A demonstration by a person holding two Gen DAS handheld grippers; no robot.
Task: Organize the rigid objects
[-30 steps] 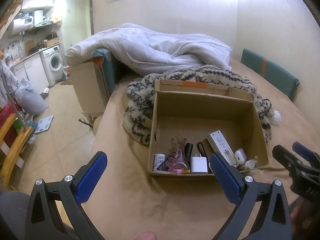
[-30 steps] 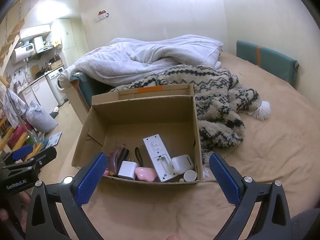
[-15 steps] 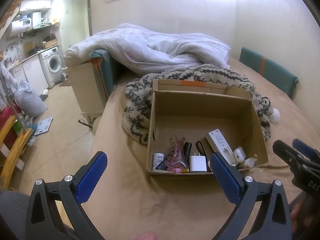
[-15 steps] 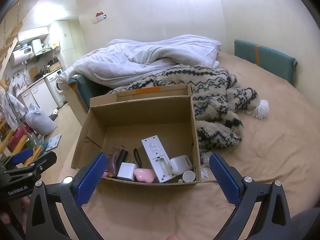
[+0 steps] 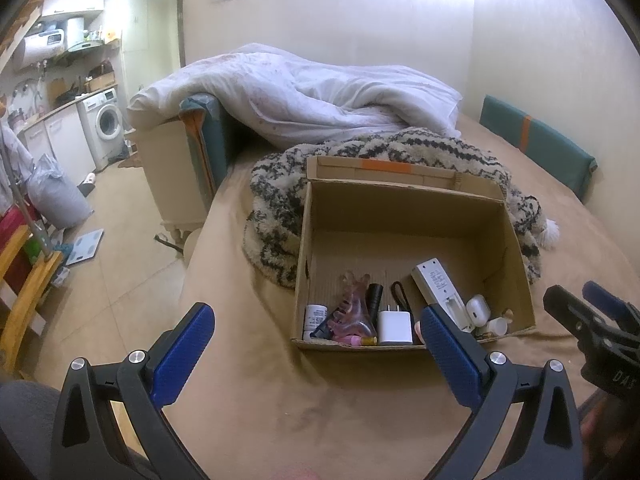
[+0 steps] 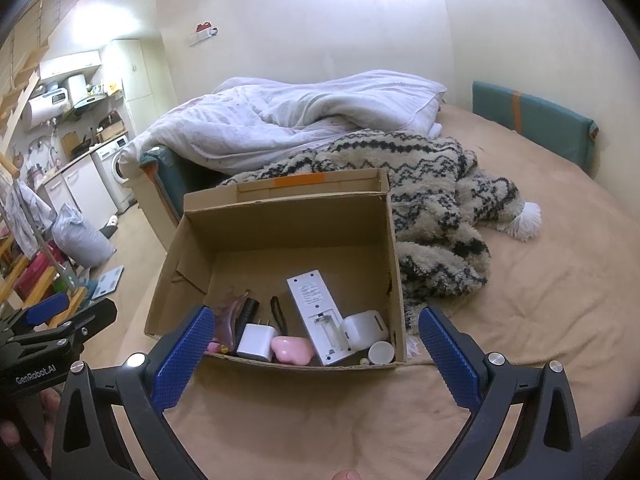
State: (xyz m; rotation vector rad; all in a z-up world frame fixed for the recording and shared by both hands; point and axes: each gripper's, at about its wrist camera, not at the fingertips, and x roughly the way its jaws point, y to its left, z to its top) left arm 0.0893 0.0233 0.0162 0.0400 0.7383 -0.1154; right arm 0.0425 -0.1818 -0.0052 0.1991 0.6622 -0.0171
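Observation:
An open cardboard box (image 5: 404, 216) (image 6: 280, 236) sits on the tan bed. Along its near wall lie a white remote (image 5: 438, 284) (image 6: 316, 314), a white charger plug (image 5: 395, 328) (image 6: 256, 340), a pink hair claw (image 5: 354, 308), a black flashlight (image 5: 375, 298) (image 6: 247, 312), a pink case (image 6: 291, 350), a white earbud case (image 5: 478, 308) (image 6: 366, 328) and a small white bottle (image 5: 315, 316). My left gripper (image 5: 316, 344) is open and empty, in front of the box's left corner. My right gripper (image 6: 312, 344) is open and empty, in front of the box.
A patterned fuzzy blanket (image 5: 276, 208) (image 6: 436, 208) lies behind and beside the box, a white duvet (image 5: 304, 96) beyond it. A green cushion (image 6: 532, 124) leans on the right wall. The bed edge drops to the floor at left (image 5: 120, 264).
Both grippers have drawn back slightly from the box and stay open. Nothing in the box has moved.

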